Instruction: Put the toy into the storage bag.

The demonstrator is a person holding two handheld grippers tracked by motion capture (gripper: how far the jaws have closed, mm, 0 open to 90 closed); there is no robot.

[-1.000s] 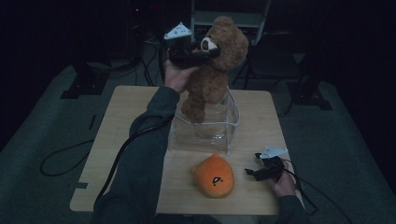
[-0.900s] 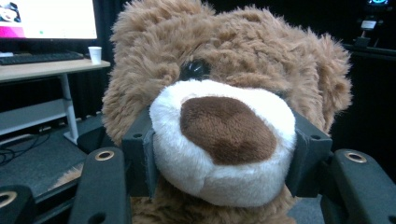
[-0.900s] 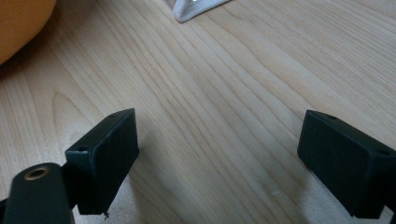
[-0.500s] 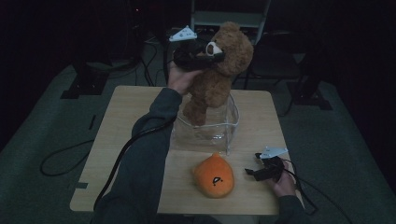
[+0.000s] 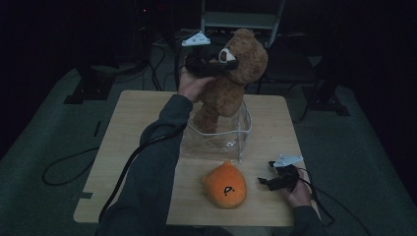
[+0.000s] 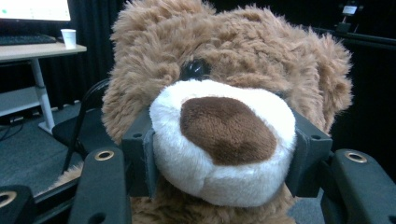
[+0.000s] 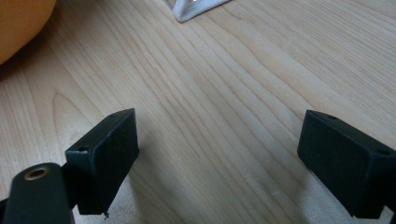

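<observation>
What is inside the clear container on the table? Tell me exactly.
The teddy bear's legs dip into the clear container, while the left gripper clamps its muzzle above. Whether anything else lies at the bottom cannot be told: glare and the sleeve cover part.

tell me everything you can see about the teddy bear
The teddy bear is brown shaggy plush with a white muzzle, dark brown nose patch, a black eye and rounded ears. The left gripper is shut on its muzzle, one jaw pressing each side, holding it upright above the table. Its legs hang down into the open top of the clear plastic container; whether its feet touch the bottom is unclear. It is at the far side, beyond the orange plush toy.
</observation>
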